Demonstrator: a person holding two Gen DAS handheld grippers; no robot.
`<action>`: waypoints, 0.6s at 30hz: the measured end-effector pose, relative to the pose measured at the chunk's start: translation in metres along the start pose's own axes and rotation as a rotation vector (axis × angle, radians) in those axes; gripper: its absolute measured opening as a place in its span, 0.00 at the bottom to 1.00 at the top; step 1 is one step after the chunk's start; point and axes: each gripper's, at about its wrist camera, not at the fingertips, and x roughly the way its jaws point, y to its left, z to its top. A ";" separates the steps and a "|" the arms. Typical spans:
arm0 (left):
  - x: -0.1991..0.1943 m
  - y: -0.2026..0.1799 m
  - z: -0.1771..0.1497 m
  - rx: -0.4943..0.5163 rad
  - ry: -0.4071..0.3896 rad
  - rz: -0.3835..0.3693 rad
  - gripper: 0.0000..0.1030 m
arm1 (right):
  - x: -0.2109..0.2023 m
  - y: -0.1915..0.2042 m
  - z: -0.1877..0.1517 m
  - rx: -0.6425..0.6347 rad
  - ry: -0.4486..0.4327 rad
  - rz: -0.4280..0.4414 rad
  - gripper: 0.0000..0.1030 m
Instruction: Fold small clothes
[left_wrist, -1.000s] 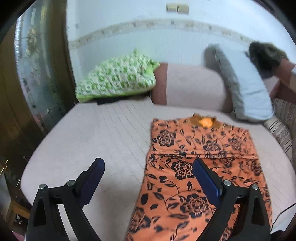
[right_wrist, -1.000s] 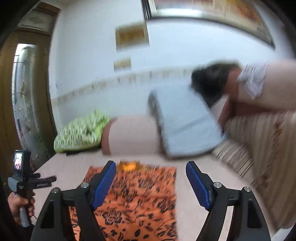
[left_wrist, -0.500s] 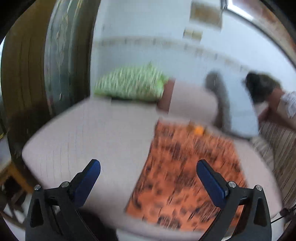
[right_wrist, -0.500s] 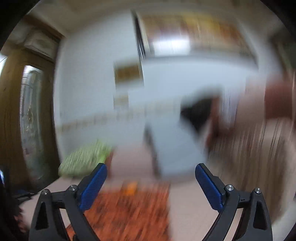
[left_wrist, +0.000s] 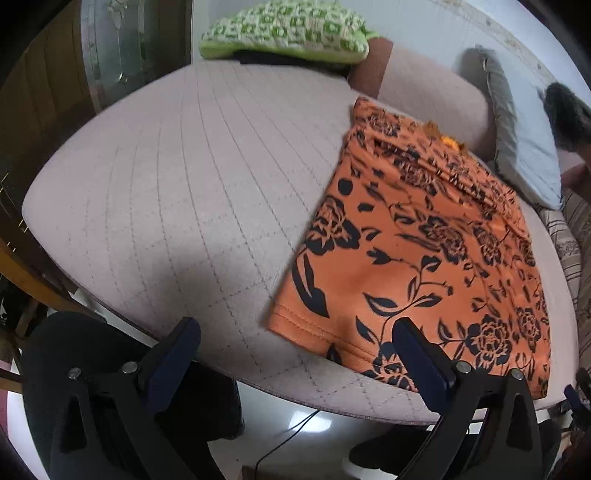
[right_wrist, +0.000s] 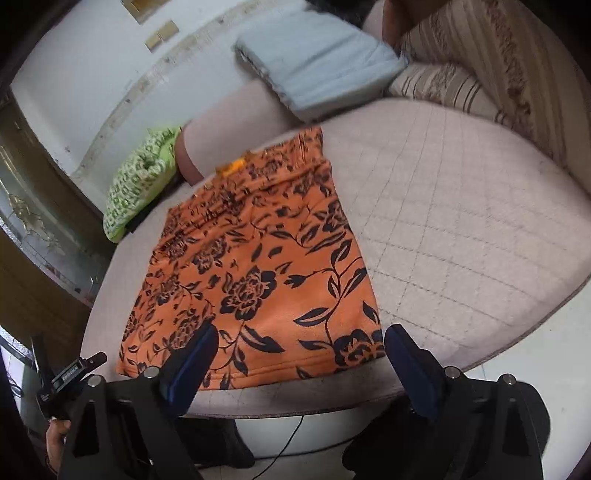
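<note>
Orange floral garment (left_wrist: 424, 251) (right_wrist: 255, 273) lies flat on quilted bed (left_wrist: 192, 177) (right_wrist: 454, 221), w/ near hem at mattress edge. Left gripper (left_wrist: 295, 347) & right gripper (right_wrist: 299, 350) hover over hem, fingers wide apart, holding nothing.

Both cameras now tilt downward toward the bed's near edge (left_wrist: 288, 373); the wall, prominent half a second ago, leaves most of each view; motion blur has cleared. The left gripper (left_wrist: 295, 347), previously above mid-bed, now sits low beside the orange floral garment's (left_wrist: 417, 258) near-left hem corner; the right gripper (right_wrist: 299, 354) has dropped to straddle the near-right hem; the floor (right_wrist: 546, 350) now appears.
</note>
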 end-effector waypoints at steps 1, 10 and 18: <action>0.003 0.000 0.000 0.000 0.011 -0.010 1.00 | 0.011 -0.005 0.004 0.017 0.030 -0.014 0.89; 0.039 0.011 0.004 -0.060 0.133 -0.037 0.95 | 0.056 -0.026 0.008 0.100 0.165 -0.035 0.72; 0.036 -0.009 0.003 0.032 0.128 -0.059 0.34 | 0.068 -0.022 0.006 0.076 0.202 -0.020 0.41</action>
